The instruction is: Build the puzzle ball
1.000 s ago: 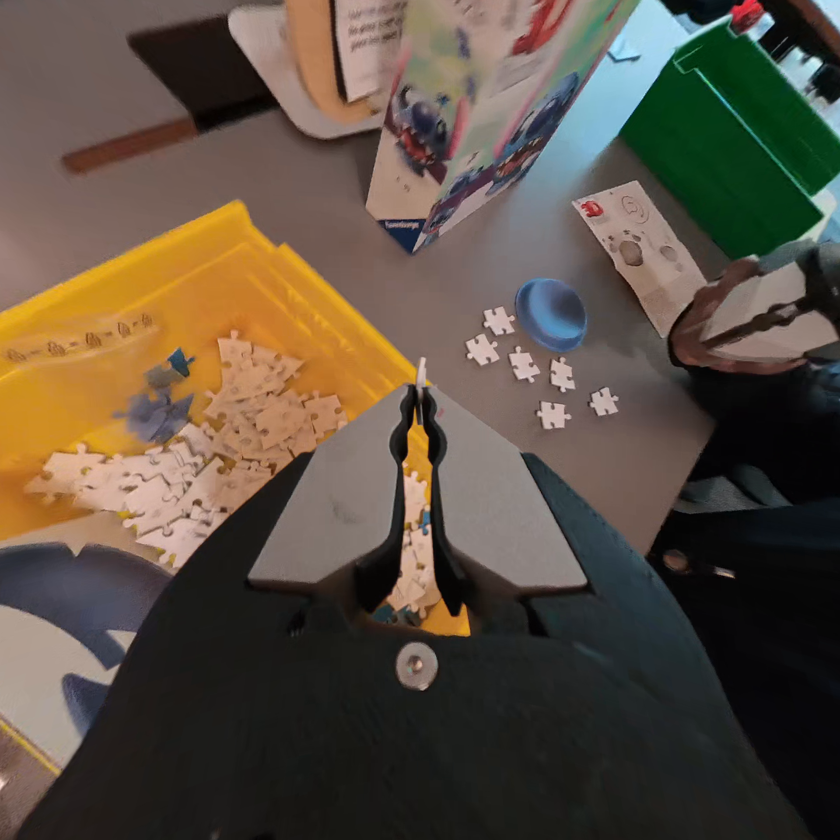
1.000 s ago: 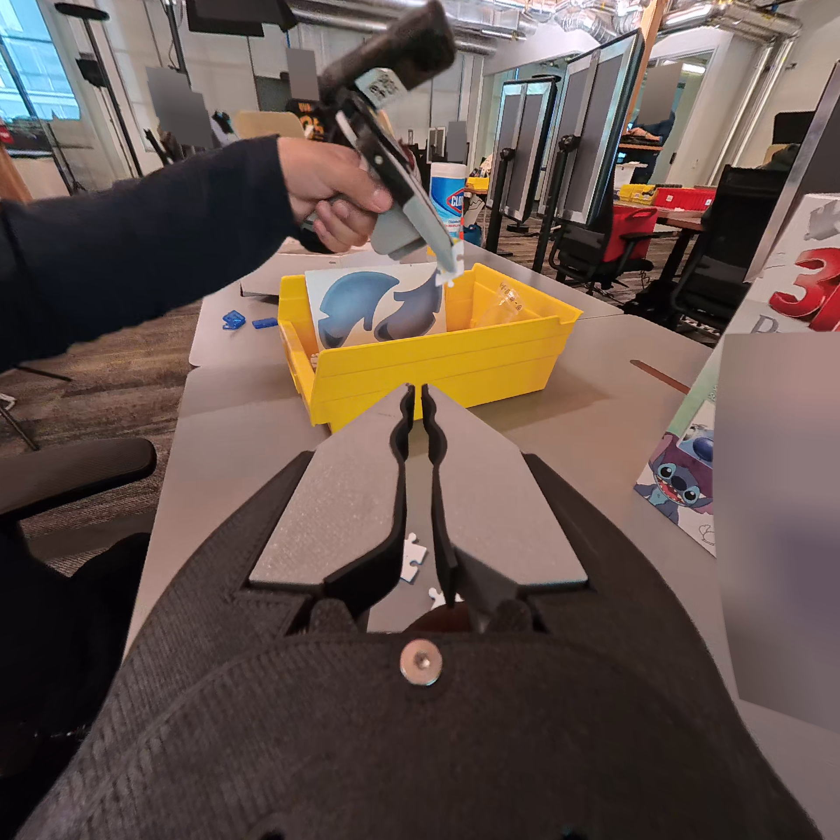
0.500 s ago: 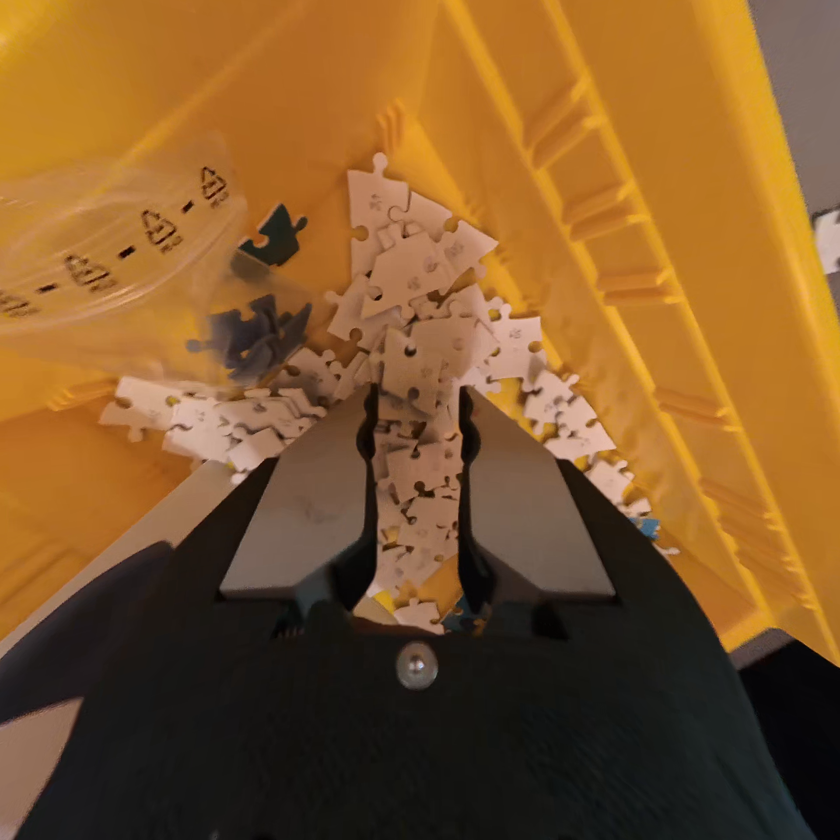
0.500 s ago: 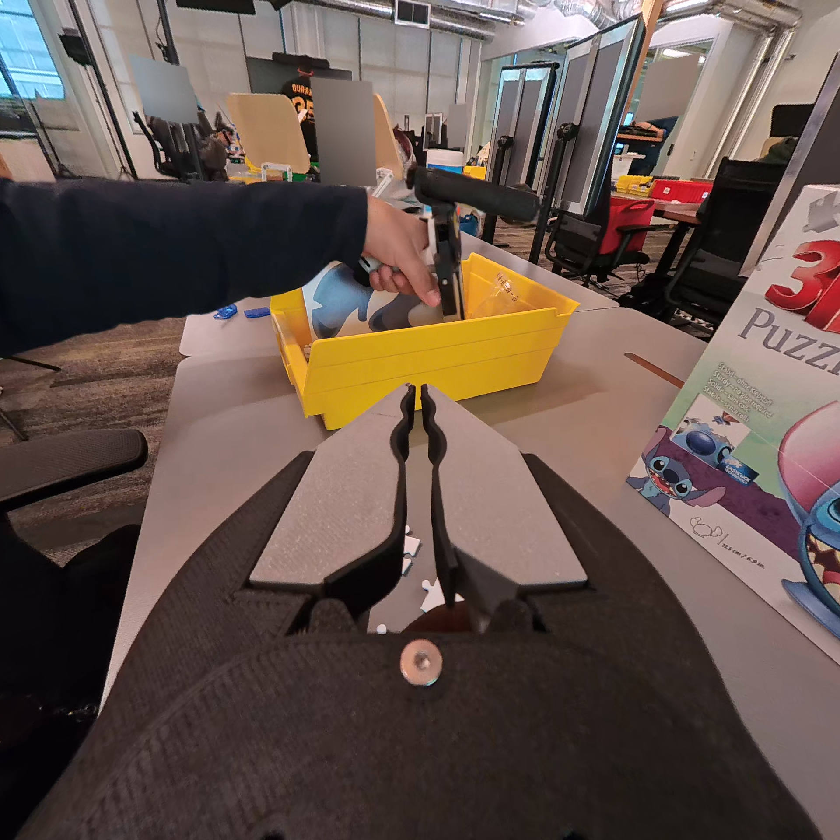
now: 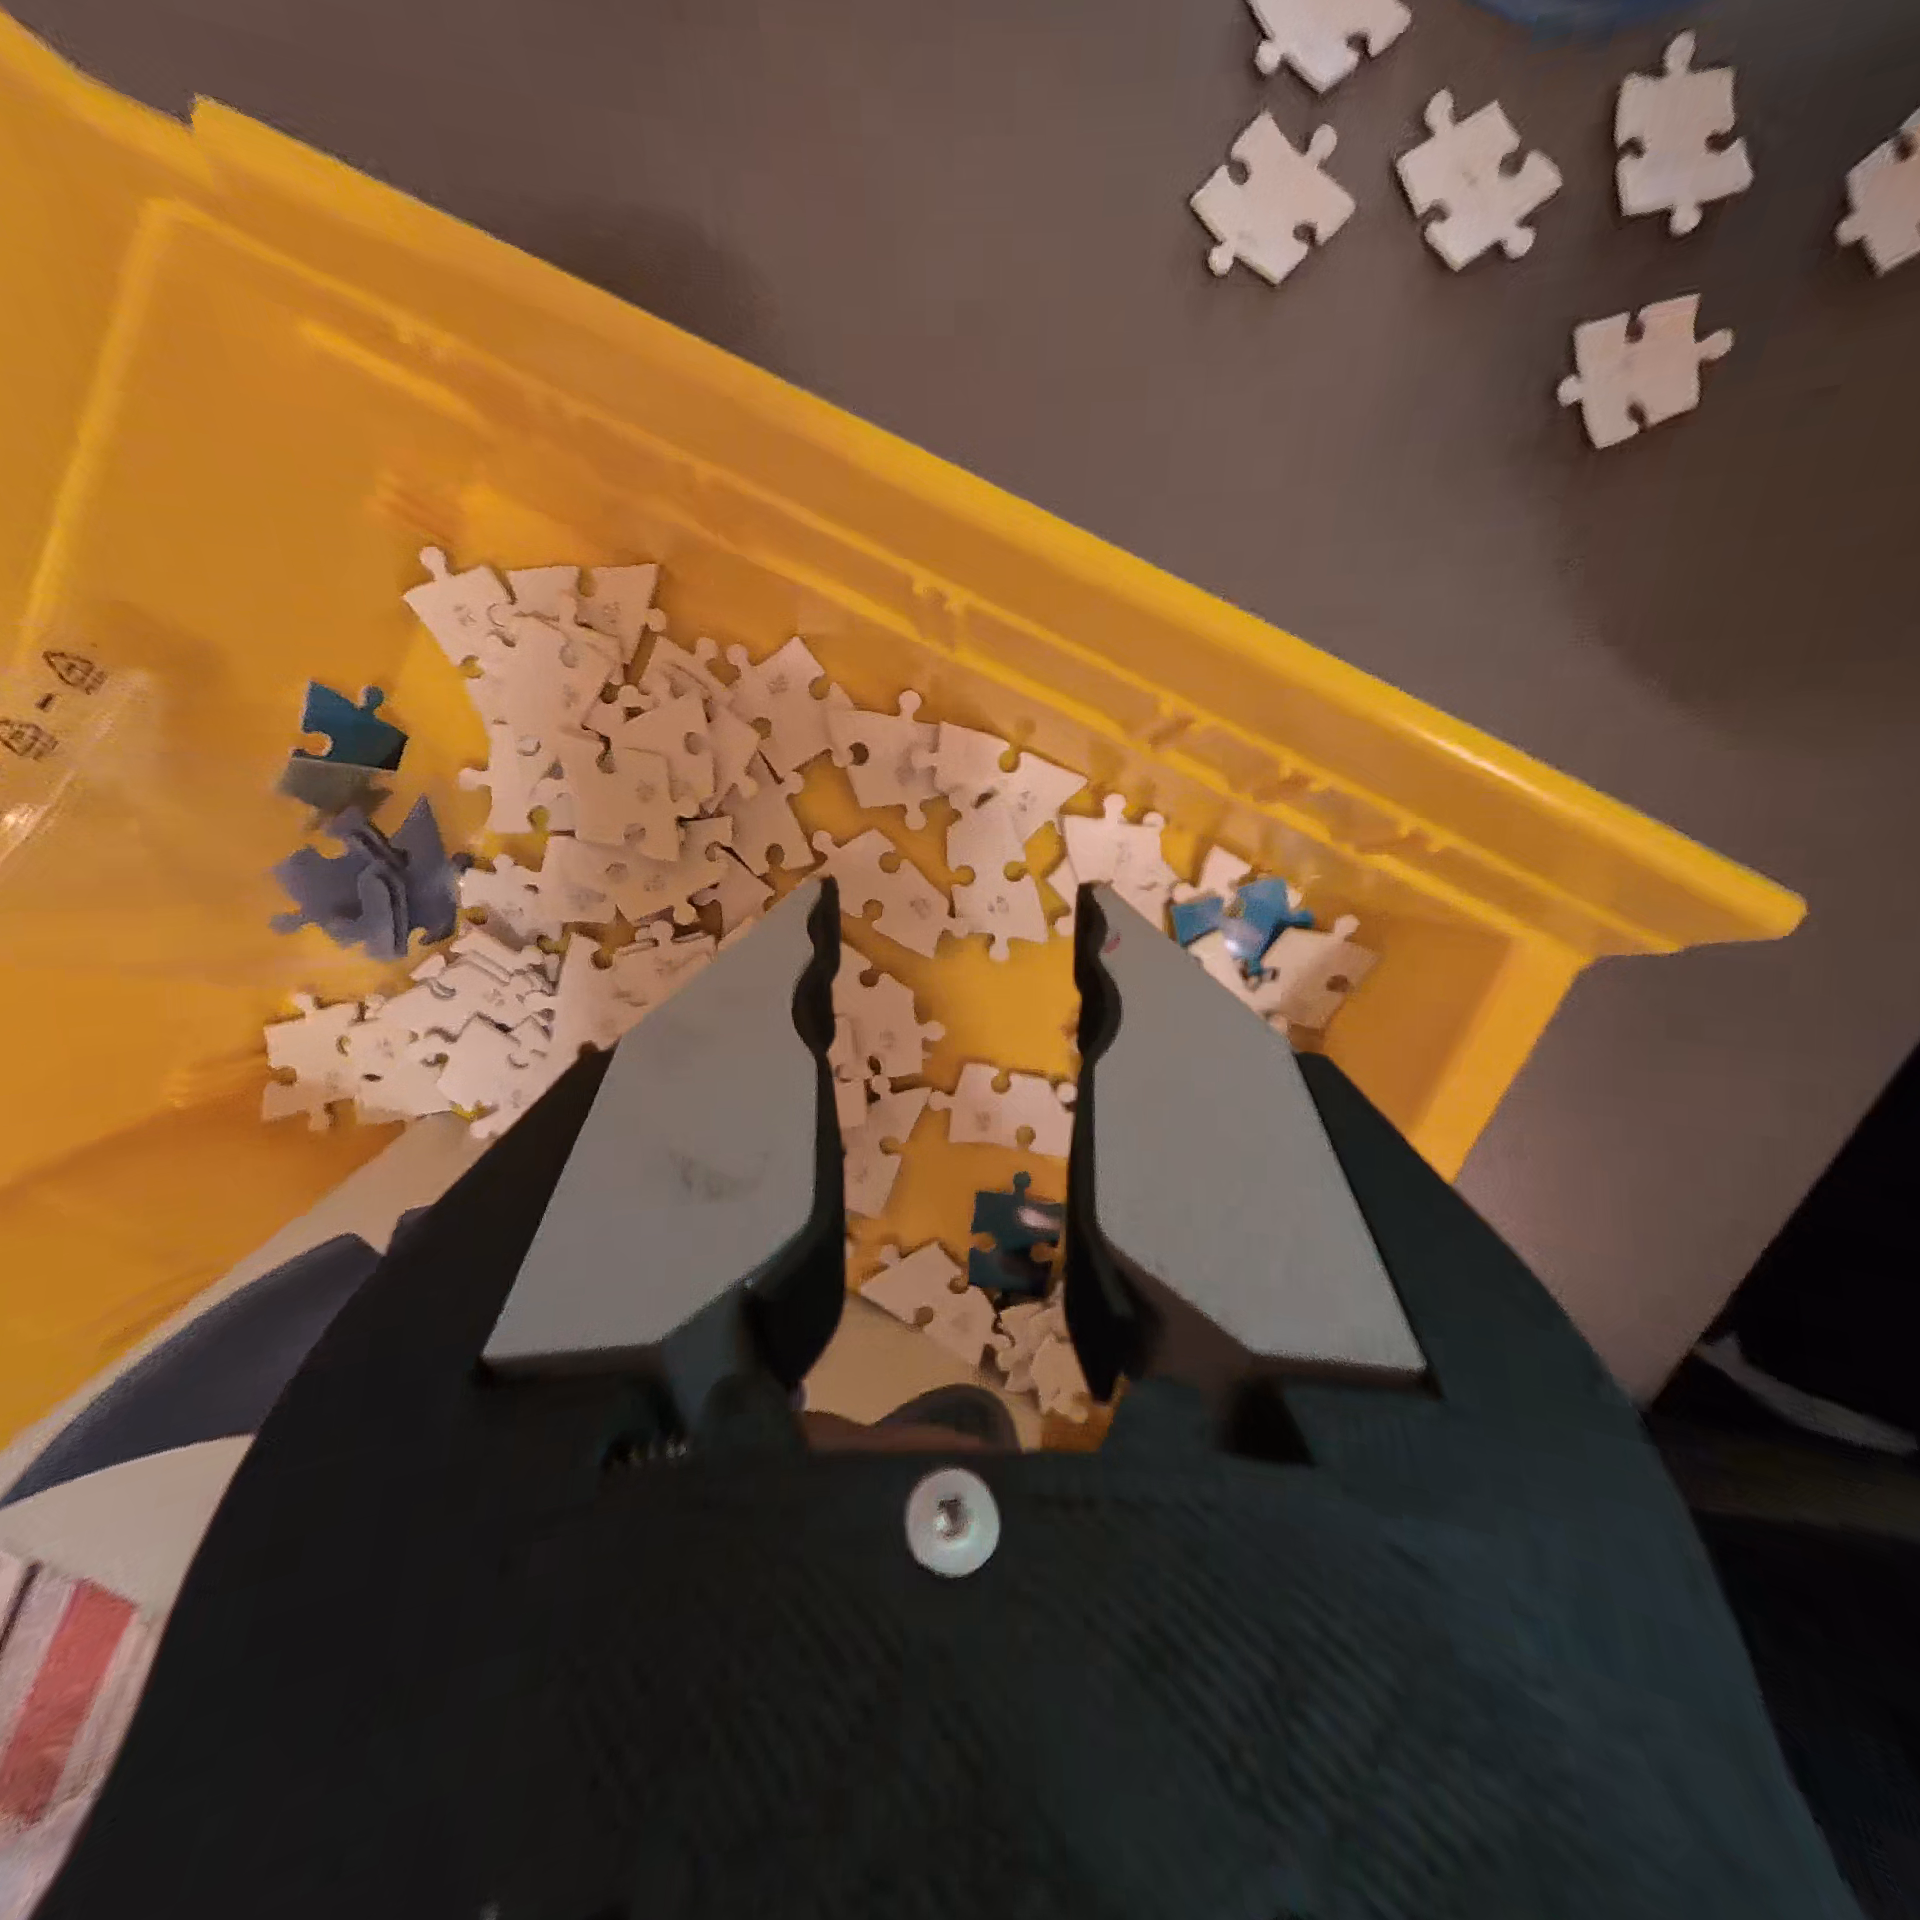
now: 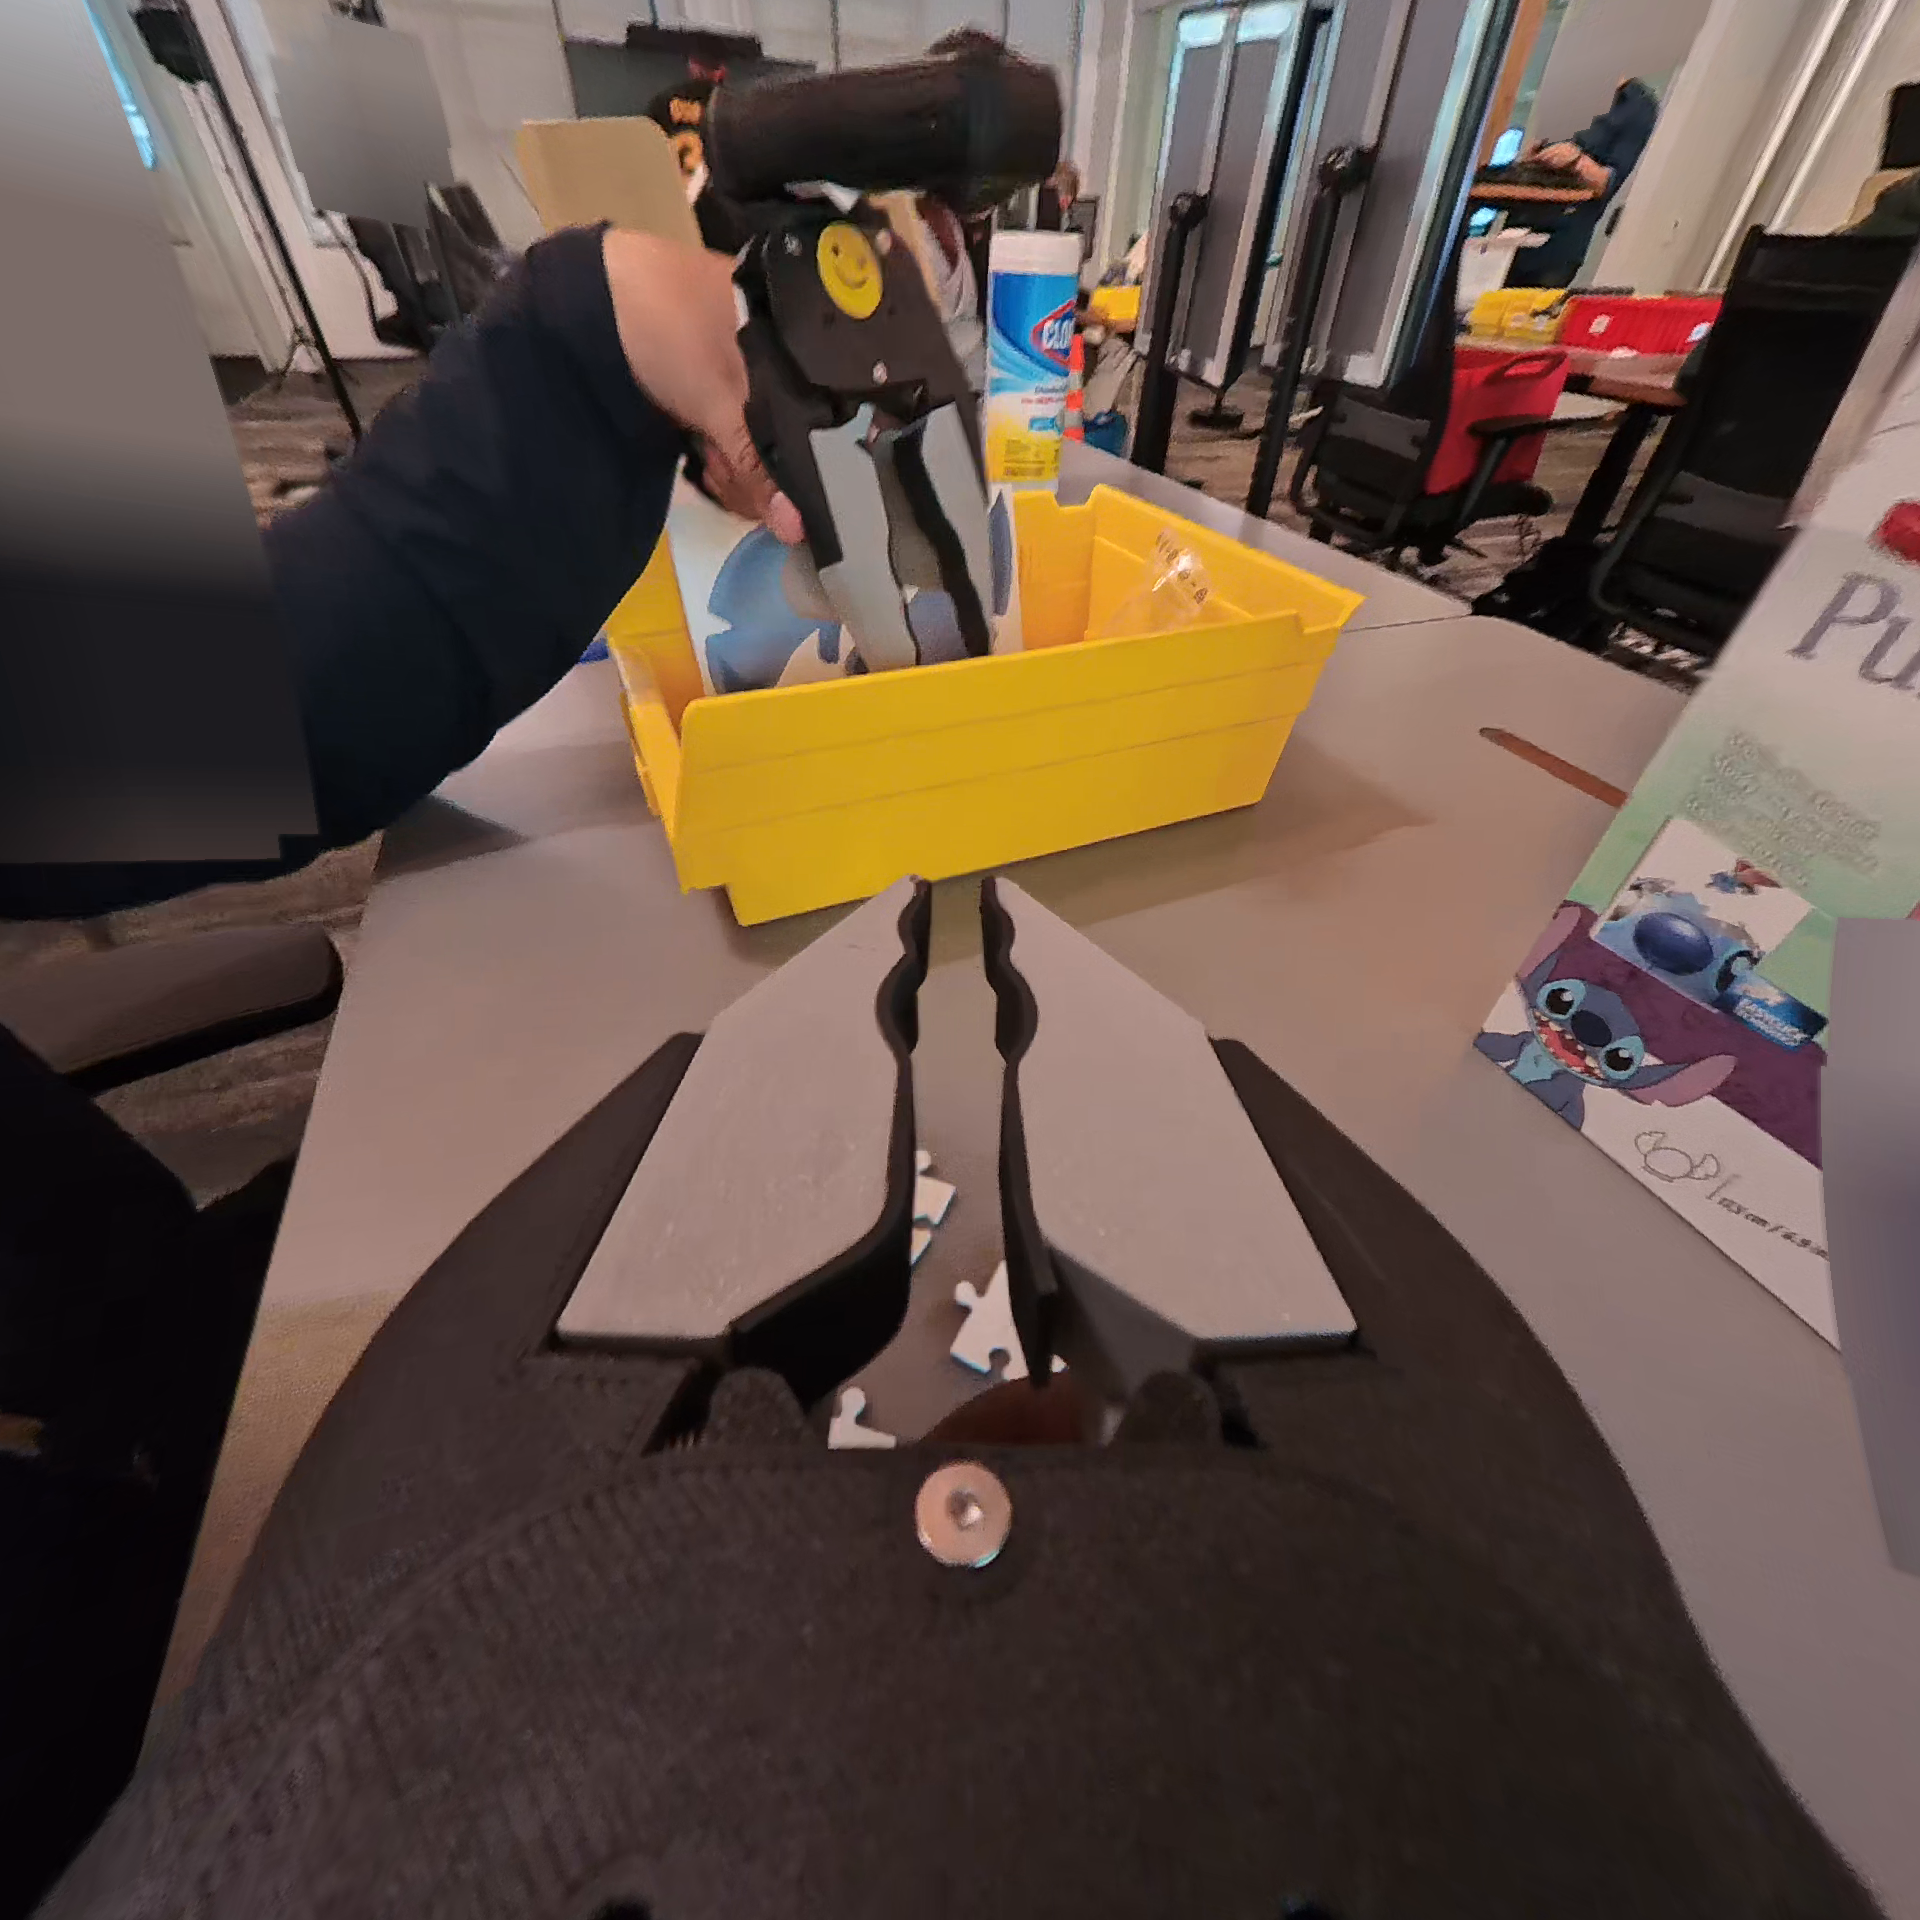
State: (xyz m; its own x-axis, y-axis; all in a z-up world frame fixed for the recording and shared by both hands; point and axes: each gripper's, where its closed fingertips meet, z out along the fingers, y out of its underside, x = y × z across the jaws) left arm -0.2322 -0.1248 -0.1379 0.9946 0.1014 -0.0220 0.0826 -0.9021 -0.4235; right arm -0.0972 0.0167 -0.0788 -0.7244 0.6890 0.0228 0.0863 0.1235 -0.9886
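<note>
left wrist view: left claw (image 5: pixel 951 914) spread apart over yellow bin (image 5: pixel 1039 623) holding loose puzzle pieces (image 5: pixel 665 769).

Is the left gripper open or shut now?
Open: the left gripper shows a wide gap between its fingers, above puzzle pieces in the yellow bin.

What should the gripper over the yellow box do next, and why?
Probably dip a little lower and pinch one loose piece. The left gripper is open and empty above the pile of puzzle pieces in the yellow bin, and a white piece lies right between its fingers. Only a few pieces are out on the table so far.
</note>
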